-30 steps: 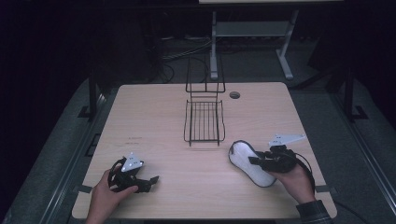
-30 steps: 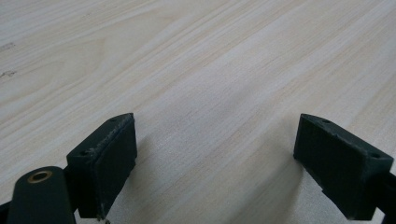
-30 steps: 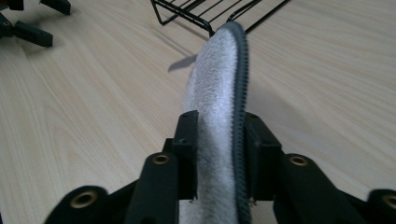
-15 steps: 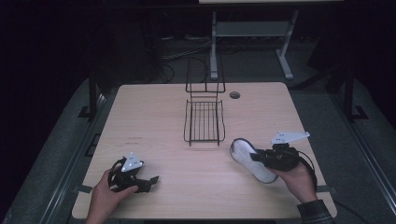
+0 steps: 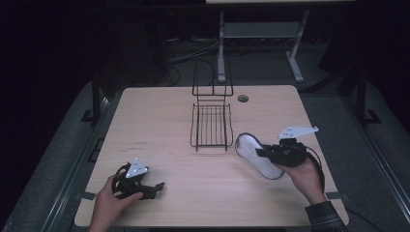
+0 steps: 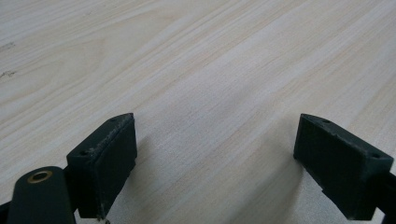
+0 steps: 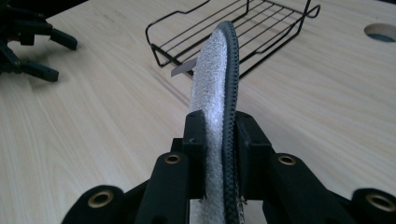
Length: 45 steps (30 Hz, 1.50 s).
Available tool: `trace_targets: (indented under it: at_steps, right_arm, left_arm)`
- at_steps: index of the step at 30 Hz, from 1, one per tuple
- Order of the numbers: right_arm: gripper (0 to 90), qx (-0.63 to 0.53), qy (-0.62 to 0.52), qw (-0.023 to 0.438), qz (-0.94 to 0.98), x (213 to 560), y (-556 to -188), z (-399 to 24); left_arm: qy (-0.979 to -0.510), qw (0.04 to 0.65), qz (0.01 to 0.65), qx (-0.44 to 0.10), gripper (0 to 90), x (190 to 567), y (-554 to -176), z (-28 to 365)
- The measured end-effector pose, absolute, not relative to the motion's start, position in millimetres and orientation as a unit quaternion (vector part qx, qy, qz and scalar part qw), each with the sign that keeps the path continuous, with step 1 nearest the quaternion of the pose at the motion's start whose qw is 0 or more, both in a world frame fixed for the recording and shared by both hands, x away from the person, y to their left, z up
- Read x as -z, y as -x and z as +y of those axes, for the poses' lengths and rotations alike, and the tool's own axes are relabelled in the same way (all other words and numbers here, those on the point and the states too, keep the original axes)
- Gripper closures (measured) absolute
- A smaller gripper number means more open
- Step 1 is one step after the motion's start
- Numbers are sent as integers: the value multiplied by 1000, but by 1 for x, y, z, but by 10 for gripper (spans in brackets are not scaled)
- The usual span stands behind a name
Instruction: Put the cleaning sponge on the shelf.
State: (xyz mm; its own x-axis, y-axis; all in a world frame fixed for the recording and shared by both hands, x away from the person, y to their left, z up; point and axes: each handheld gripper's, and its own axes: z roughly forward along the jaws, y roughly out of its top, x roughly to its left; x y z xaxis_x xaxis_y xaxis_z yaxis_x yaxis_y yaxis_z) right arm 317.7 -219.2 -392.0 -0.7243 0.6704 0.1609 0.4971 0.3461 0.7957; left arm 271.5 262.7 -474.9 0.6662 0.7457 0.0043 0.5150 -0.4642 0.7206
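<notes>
A white slipper (image 5: 250,151) with a fuzzy white face and a dark ribbed edge (image 7: 212,70) is held on its side, just above the table at the right front. My right gripper (image 5: 262,152) is shut on it, the two pads (image 7: 196,135) pressing its flat faces. The jaws have just been closing on it. My left gripper (image 5: 155,187) rests near the table's front left, held by a hand. Its jaws stand open (image 6: 217,149) over bare wood with nothing between them.
A black wire rack (image 5: 211,126) with an upright back lies at the table's middle, just left of and beyond the slipper (image 7: 243,32). A round cable hole (image 5: 242,98) sits behind it. Beyond the wooden table (image 5: 154,121), the floor is dark, with a stand's legs.
The right gripper has risen a little with the slipper, which has come off the table and tilted up on edge. The left gripper has stayed put.
</notes>
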Motion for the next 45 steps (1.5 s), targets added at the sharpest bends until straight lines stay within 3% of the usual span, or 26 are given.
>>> trace_targets:
  at_steps: [45]
  right_arm:
    - [760, -492, -331, 106, 798, 358, -397, -153]
  left_arm:
    - [-840, 357, 375, -162, 124, 475, -272, 263]
